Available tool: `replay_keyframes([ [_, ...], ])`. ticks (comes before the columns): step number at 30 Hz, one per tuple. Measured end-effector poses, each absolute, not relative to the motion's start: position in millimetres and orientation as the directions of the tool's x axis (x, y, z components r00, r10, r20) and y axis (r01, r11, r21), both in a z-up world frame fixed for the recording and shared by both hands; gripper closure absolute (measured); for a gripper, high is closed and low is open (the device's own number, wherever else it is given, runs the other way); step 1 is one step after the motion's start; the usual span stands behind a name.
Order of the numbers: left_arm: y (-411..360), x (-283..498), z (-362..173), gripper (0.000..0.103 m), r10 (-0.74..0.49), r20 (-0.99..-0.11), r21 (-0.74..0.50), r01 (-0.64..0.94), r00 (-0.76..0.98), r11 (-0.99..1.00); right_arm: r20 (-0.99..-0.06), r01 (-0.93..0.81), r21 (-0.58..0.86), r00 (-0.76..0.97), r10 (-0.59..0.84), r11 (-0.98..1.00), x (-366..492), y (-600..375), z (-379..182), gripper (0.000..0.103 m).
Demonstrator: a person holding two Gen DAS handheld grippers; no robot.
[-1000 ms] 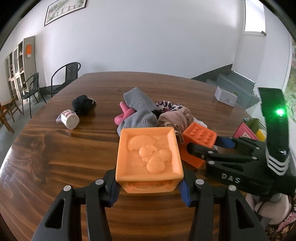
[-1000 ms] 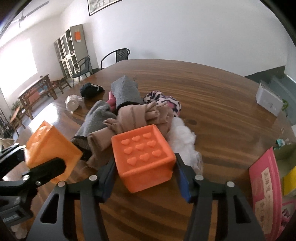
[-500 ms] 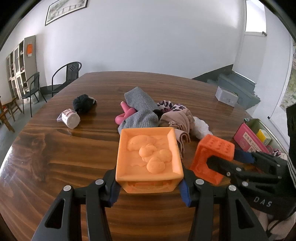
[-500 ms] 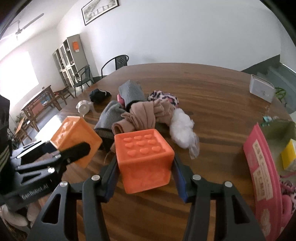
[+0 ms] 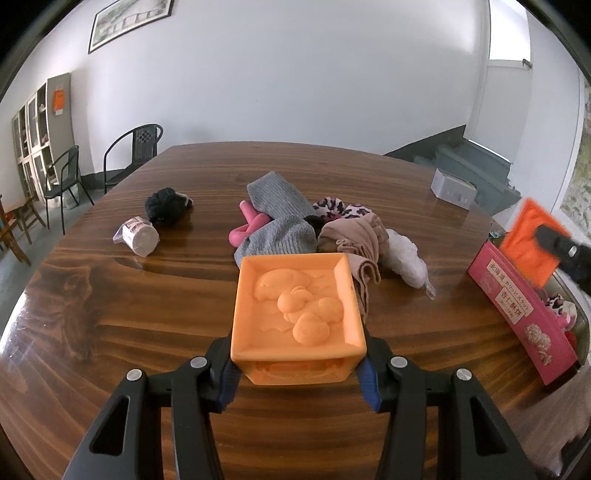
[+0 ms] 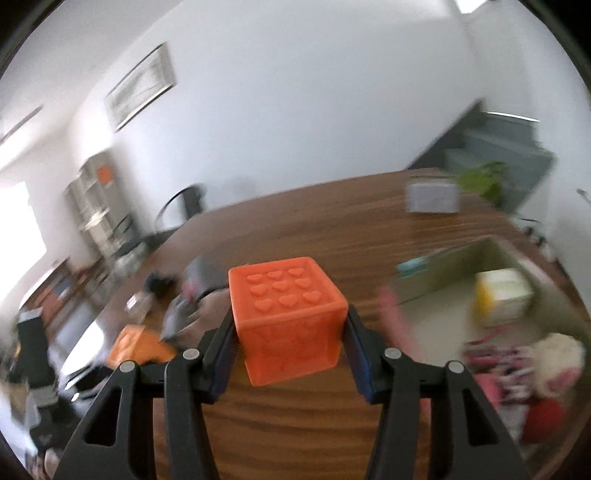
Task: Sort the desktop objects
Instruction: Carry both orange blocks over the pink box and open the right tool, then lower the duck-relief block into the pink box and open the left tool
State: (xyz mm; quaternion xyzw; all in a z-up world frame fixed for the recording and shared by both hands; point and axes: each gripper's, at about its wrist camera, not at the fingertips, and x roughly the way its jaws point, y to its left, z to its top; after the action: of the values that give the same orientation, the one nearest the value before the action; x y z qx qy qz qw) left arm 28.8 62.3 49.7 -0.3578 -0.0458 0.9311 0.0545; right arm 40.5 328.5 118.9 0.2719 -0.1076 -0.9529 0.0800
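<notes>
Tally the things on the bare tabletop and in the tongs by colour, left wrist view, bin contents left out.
Orange: 2, the pale cube in the left tongs and the heart cube in the right tongs.
Grey: 1, knit cloth.
Black: 1, fuzzy item.
Pink: 1, bent piece.
White: 3, roll, fluff, box.
Tan: 1, cloth.
Leopard print: 1, scrunchie.
Total: 10.

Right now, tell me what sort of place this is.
Probably an office or meeting room: a large wooden table, black metal chairs against a white wall, shelving cabinets and a framed picture.

Left gripper (image 5: 298, 365) clamped; right gripper (image 6: 290, 352) clamped, raised.
</notes>
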Motion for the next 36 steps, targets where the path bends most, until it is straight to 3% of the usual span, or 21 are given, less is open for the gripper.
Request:
replay_keyframes([
  [6,64,29,49,0.049,0.129,-0.664,-0.118,-0.068,-0.737,-0.991,-0.516,-0.105,0.256,-0.855,-0.044,-0.961,43,377,123,0.046],
  [13,65,28,47,0.049,0.120,-0.666,-0.107,-0.065,-0.736,-0.992,-0.513,-0.193,0.192,-0.856,0.069,-0.962,47,392,123,0.043],
  [15,66,27,46,0.049,0.117,-0.667,-0.104,-0.064,-0.736,-0.993,-0.498,-0.215,0.191,-0.862,0.094,-0.958,52,398,123,0.034],
  [25,74,27,51,0.049,0.117,-0.667,-0.105,-0.063,-0.736,-0.992,-0.422,-0.326,0.191,-0.879,0.222,-0.926,73,426,123,0.024],
  [36,156,29,81,0.049,0.274,-0.651,-0.104,-0.274,-0.708,-0.956,-0.405,-0.432,0.260,-0.861,0.308,-0.864,92,473,117,0.024],
])
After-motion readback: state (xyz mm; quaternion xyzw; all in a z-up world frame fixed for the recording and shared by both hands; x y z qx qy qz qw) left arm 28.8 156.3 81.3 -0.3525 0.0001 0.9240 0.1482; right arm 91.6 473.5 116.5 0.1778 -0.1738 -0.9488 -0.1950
